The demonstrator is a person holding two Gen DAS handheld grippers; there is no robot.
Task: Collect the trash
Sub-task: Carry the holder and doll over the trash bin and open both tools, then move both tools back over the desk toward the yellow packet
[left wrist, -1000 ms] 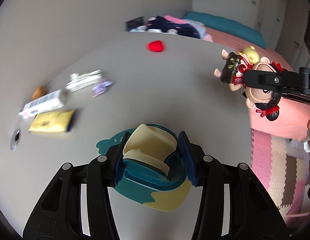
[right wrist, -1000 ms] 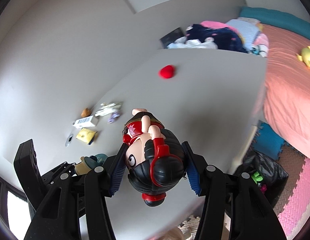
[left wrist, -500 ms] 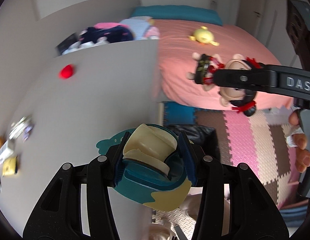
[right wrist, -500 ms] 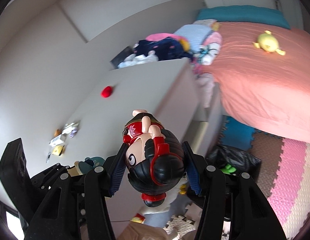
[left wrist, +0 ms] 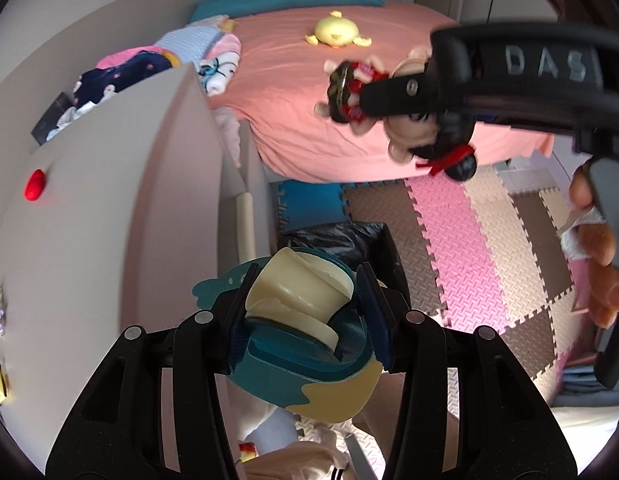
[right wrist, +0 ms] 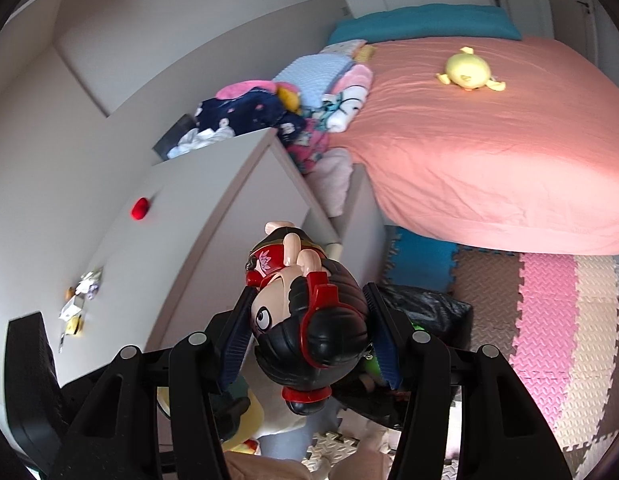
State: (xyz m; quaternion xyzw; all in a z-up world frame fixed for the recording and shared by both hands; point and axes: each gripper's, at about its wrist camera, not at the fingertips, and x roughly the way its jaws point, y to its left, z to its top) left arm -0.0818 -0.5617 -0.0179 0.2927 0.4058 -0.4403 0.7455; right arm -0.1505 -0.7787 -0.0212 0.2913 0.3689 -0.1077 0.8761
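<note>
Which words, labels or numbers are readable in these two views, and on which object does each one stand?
"DAS": raised letters on the black body of the right hand-held gripper, seen from the left wrist view.
Wrappers and packets on the desk: any print is too small and blurred to read.
Red band of the figurine: a flower emblem only, no letters.

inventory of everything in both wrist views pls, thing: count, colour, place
Toy figure with black hair and red headband: 1, clamped in right gripper.
Teal-and-cream toy: 1, clamped in left gripper.
Black bin bag: 1, on floor beside desk.
Red round object: 1, on grey desk.
Small wrappers: several, white and yellow, far end of desk.
Yellow plush: 1, on pink bed.
Clothes pile: mixed, between desk and bed.
Foam mat: pink, beige, brown, blue tiles, floor.
Left gripper: black.
Right gripper: black.
Hand: 1, on right gripper's handle.
</note>
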